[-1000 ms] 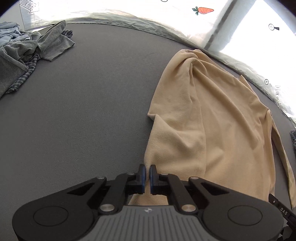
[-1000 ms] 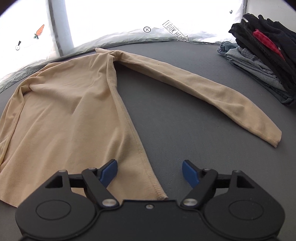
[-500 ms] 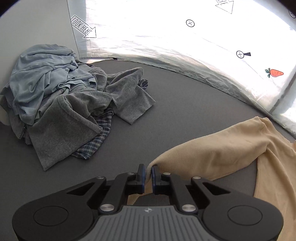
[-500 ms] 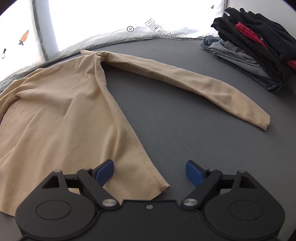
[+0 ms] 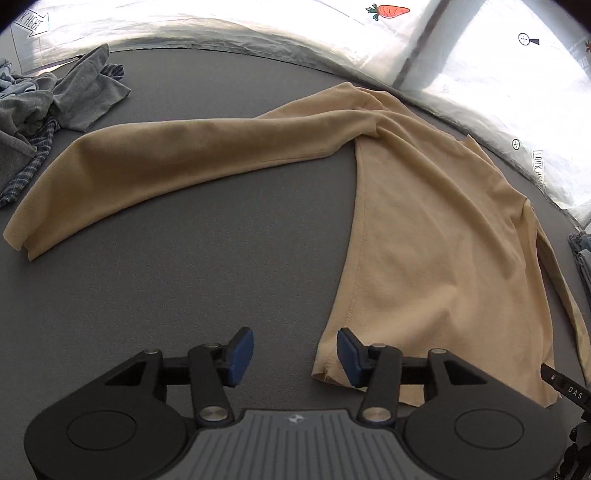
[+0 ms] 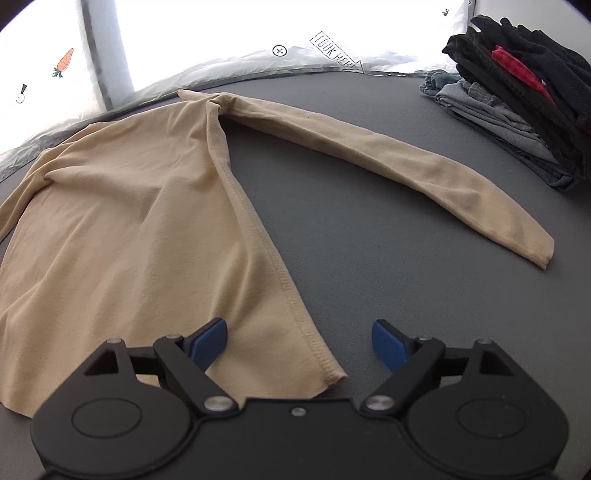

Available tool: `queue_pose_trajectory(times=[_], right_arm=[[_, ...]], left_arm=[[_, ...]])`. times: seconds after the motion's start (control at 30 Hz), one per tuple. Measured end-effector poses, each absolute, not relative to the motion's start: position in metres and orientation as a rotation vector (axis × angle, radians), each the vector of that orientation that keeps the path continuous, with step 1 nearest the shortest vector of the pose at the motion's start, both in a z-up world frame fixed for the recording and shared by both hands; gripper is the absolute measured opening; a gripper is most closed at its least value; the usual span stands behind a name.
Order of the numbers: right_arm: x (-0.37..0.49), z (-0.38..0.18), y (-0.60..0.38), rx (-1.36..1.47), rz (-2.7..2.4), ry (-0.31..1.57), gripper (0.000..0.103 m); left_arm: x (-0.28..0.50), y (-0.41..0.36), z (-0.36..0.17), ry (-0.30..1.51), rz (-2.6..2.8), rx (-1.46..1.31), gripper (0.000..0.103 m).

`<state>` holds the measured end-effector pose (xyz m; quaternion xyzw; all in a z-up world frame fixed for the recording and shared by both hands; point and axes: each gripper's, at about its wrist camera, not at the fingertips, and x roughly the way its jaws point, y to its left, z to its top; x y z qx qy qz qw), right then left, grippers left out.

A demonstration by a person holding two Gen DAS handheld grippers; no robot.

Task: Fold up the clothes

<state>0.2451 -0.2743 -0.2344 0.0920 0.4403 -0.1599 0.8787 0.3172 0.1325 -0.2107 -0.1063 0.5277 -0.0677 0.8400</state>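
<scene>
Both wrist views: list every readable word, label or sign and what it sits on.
"LOOK HERE": arrow label on the white backdrop sheet, right wrist view.
"LOOK HERE": same arrow label, top left, left wrist view; a third one is cut off at the right edge.
"DAS": black tab at the lower right, left wrist view.
Carrot sticker and small circled marks: pictures only, no words.

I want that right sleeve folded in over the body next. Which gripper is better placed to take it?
Probably the right gripper: the spread sleeve lies on its side, cuff ahead, jaws open. The left gripper, opening, sits at the tan shirt's opposite hem corner.
</scene>
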Motion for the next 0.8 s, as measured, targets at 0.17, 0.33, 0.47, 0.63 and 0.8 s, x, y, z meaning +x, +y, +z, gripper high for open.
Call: queue_pose_trajectory(times=[0.17,0.33,0.47,0.63,0.8], right_arm=[[0.24,-0.232,-0.277,0.179,-0.27,0.89,0.064],[0.234,-0.228,-0.281,0.173,-0.205,0.876,0.017],[0.226,-0.225,-0.286,0.186,-0.172,0.874,0.004],[0.207,-0.219,-0.296,0.233,-0.156,0.871,0.003],[0.179,-0.209,-0.295,0.191,-0.098,0.881,0.002]], left_arm=[[0.315,0.101,-0.22,1.116,-0.167,-0.154,0.064],[0.308,0.095,-0.219,1.09,-0.046,-0.118,0.013],[0.296,0.105,-0.216,1.094,-0.042,-0.229,0.002],[0.262,0.112,-0.198,1.069,-0.016,-0.273,0.002],[0.218,0.113,-0.187,1.091,0.011,-0.308,0.002]])
